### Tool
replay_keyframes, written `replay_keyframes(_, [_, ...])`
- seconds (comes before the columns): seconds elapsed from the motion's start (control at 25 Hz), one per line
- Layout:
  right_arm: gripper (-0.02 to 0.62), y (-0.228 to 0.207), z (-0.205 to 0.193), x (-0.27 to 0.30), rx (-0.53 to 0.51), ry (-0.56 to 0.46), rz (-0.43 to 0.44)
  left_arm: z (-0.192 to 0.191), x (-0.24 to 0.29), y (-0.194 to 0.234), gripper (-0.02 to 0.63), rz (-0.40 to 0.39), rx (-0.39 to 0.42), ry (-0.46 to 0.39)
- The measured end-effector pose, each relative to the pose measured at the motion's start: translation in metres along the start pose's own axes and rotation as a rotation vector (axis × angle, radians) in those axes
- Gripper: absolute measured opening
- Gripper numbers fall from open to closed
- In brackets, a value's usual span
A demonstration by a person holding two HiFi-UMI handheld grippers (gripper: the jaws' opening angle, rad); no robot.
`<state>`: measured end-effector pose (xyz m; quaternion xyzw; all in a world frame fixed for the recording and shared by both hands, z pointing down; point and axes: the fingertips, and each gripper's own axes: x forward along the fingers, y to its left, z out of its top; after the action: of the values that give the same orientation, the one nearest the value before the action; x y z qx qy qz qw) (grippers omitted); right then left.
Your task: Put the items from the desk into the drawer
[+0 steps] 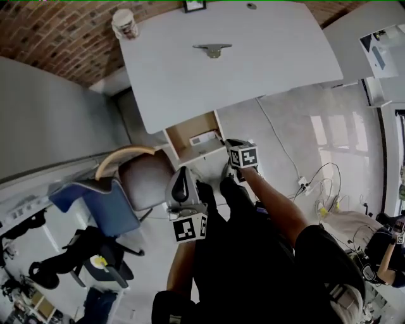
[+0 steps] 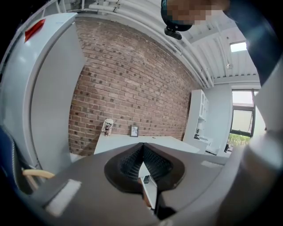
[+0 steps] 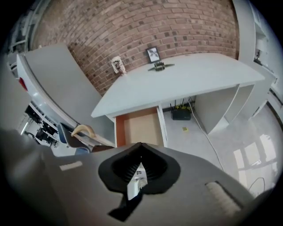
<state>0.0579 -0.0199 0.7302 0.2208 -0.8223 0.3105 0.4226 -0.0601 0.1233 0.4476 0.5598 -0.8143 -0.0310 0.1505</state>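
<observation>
- Looking along the right claw (image 3: 140, 145), we see its jaws fully together, tip against tip, gripping nothing. A pale patch shows through the slit below the tips, and we cannot tell what it is.
- The left claw (image 2: 143, 145) is closed in the same way, its ribbed pads meeting at the tips, and it holds nothing. Only a narrow white edge shows through its slit.
- In the head view both claws hang in front of the desk (image 1: 253, 82), apart from each other and touching neither desk nor drawer. The right claw is the nearer to the drawer's front.
- The drawer (image 3: 140, 126) stands pulled out beneath the desk, near one end. We note its brown, wood-coloured floor and white sides.
- In the head view a white box (image 1: 204, 138) lies inside the drawer, toward the front.
- The desk has a plain white top and is set against a brick wall (image 3: 132, 26).
- The cup (image 1: 125, 24), pale with a dark pattern, stands upright at the desk's back corner by the wall.
- The frame (image 1: 194, 6), small and dark-edged, stands at the back edge against the wall, well apart from the cup.
- The metal piece (image 1: 213, 50), low, flat and grey, lies just in front of the frame, nearer the middle of the top.
- A chair (image 1: 142, 180) with a curved wooden back stands beside the drawer.
</observation>
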Motion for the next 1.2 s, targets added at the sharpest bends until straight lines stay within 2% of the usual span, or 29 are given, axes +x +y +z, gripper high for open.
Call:
replay_keyframes(0.4, [0.003, 0.043, 0.084, -0.149, -0.189, -0.367, 0.06, 0.044, -0.009, -0.032, 0.014, -0.04, -0.051, -0.061])
replay_keyframes(0.6, [0.003, 0.069, 0.09, -0.239, -0.296, -0.547, 0.067, 0.053, -0.016, -0.044, 0.014, -0.06, -0.029, -0.08])
replay_keyframes(0.84, [0.006, 0.076, 0.075, -0.264, -0.314, -0.604, 0.065, 0.049, -0.017, -0.048, 0.014, -0.056, -0.022, -0.077])
replay_keyframes(0.92, [0.107, 0.077, 0.074, -0.265, -0.308, -0.616, 0.071, 0.048, -0.018, -0.052, 0.014, -0.063, -0.017, -0.076])
replay_keyframes(0.96, [0.126, 0.077, 0.073, -0.265, -0.306, -0.618, 0.073, 0.046, -0.018, -0.054, 0.014, -0.066, -0.012, -0.074])
replay_keyframes(1.2, [0.127, 0.073, 0.077, -0.274, -0.307, -0.627, 0.079, 0.044, -0.02, -0.064, 0.014, -0.065, 0.006, -0.069])
